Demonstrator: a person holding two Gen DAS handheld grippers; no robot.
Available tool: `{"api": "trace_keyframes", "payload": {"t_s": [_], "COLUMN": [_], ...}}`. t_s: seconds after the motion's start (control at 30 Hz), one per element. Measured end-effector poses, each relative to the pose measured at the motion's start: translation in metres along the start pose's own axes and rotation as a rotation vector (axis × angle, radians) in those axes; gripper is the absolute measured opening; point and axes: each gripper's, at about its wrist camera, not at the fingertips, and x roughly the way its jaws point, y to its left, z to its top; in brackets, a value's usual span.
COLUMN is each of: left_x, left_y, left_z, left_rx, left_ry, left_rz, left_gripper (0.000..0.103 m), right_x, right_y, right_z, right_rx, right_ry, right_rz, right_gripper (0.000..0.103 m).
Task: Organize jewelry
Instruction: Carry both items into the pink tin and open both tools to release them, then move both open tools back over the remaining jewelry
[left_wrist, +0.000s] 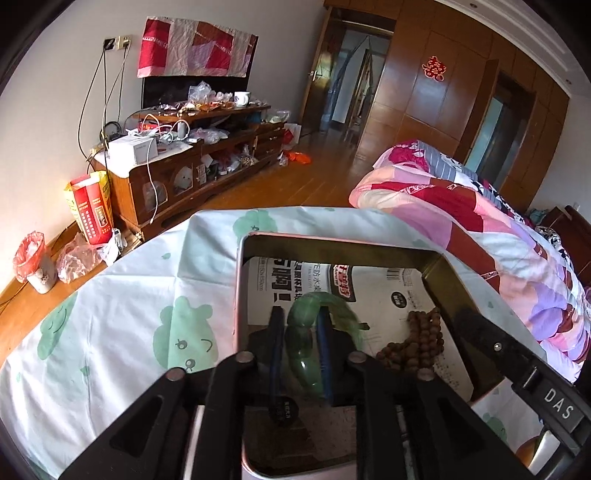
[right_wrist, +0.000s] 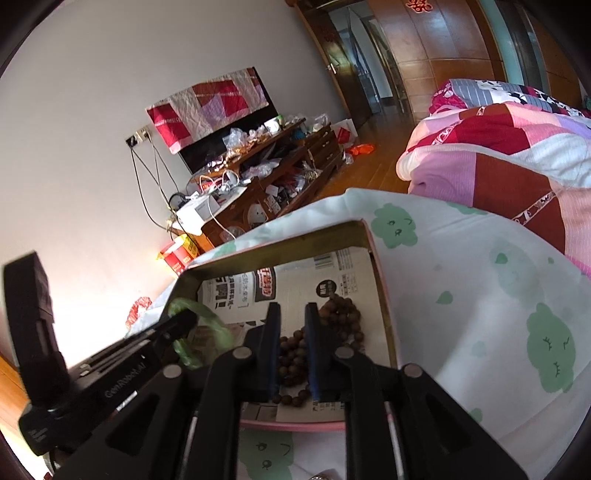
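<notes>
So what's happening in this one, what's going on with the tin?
A person works two handheld tools over a pink-rimmed tin on a cloth-covered table. The left tool straddles a green bangle inside the tin; the right tool straddles a heap of brown wooden beads beside it. Both jaws stand slightly apart, so neither piece looks firmly gripped. Both pieces lie on the printed paper lining the tin.

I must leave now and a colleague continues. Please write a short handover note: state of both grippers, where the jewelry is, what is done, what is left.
Left gripper: over the tin box, jaws a little apart around the translucent green jade-like bangle, which rests on the box floor; whether the pads still press is unclear.
Right gripper: narrow gap astride the brown wooden bead string, which lies heaped in the same box; grip unclear.
The pink-rimmed rectangular tin box stands on the white cloth with green cartoon figures.
Done: both pieces are inside the box.
Left: open fully, withdraw.
</notes>
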Motion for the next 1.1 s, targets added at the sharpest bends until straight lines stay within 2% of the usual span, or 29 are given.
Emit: {"api": "trace_keyframes", "payload": {"t_s": [0.03,0.07,0.1,0.13,0.17,0.3,0.7,0.9,1.1], "left_x": [0.000,-0.002,-0.004,-0.006,-0.008,-0.011,-0.032,-0.051,-0.064], "left_y": [-0.001,-0.004,-0.007,-0.010,-0.013,-0.015,-0.018,-0.019,-0.020], "left_z": [0.001,0.001,0.000,0.000,-0.001,0.001,-0.006,-0.021,-0.038], "left_rx": [0.007,0.018,0.031,0.043,0.059,0.071,0.062,0.049,0.052], "left_ry": [-0.006,-0.013,-0.023,-0.033,-0.052,-0.083,-0.145,-0.156,-0.149], "left_rz": [-0.008,-0.022,-0.022,-0.002,0.018,0.008,0.037,0.048,0.065], "left_gripper": [0.038,0.043,0.053,0.061,0.062,0.062,0.063,0.063,0.063], "right_x": [-0.001,-0.004,-0.008,-0.011,-0.014,-0.024,-0.038,-0.061,-0.079], "right_y": [0.000,0.000,0.001,0.001,0.002,0.005,0.011,0.011,0.003], "right_z": [0.001,0.001,0.001,0.002,0.002,0.004,0.002,-0.019,-0.034], "right_rx": [0.000,-0.001,-0.003,-0.004,-0.006,-0.030,-0.098,-0.133,-0.102], "right_ry": [-0.010,-0.020,-0.037,-0.056,-0.077,-0.137,-0.206,-0.219,-0.222], "right_rz": [-0.006,-0.013,-0.022,-0.029,-0.038,-0.087,-0.209,-0.284,-0.307], "right_gripper": [0.025,0.035,0.042,0.058,0.063,0.063,0.063,0.063,0.066]}}
